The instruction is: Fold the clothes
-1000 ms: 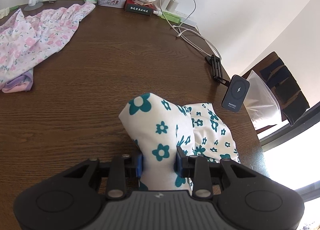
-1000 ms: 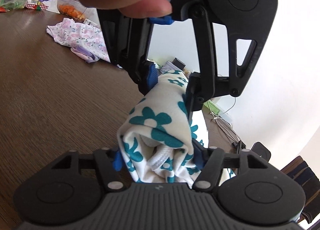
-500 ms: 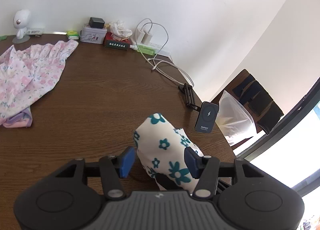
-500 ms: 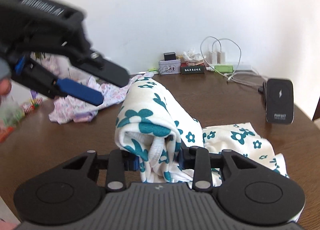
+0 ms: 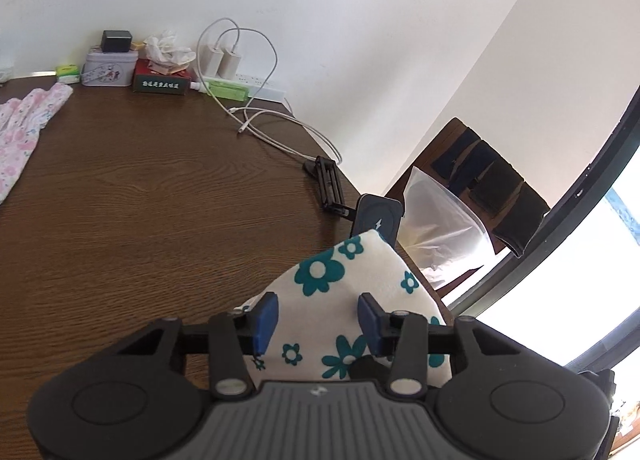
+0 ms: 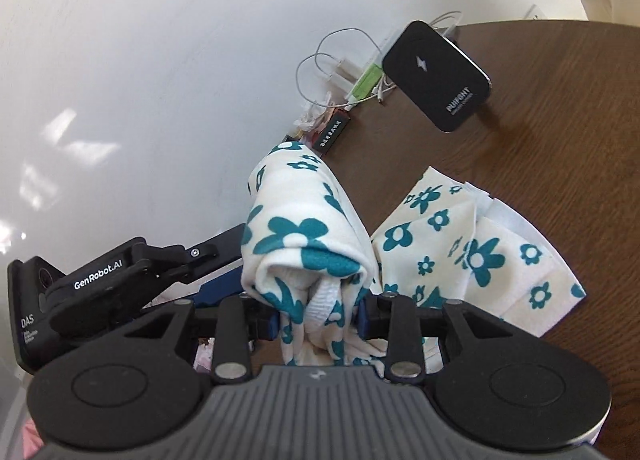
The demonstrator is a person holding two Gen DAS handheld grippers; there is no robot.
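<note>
The white garment with teal flowers (image 6: 304, 236) rose as a bunched roll between the right gripper's (image 6: 316, 320) fingers, which pinched it, while its loose end (image 6: 476, 248) lay spread on the brown wooden surface (image 6: 560, 99) to the right. In the left wrist view the same cloth (image 5: 344, 292) passed under and between the left gripper's (image 5: 318, 322) blue pads (image 5: 264, 322), which stood spread apart with gaps to the fabric. Whether that cloth touched the pads could not be told. The left gripper's body (image 6: 100, 284) showed at the left, partly behind the roll. A black wireless charger (image 6: 438, 73) stood beyond, and a pink floral garment (image 5: 24, 131) was cut off at the left edge.
</note>
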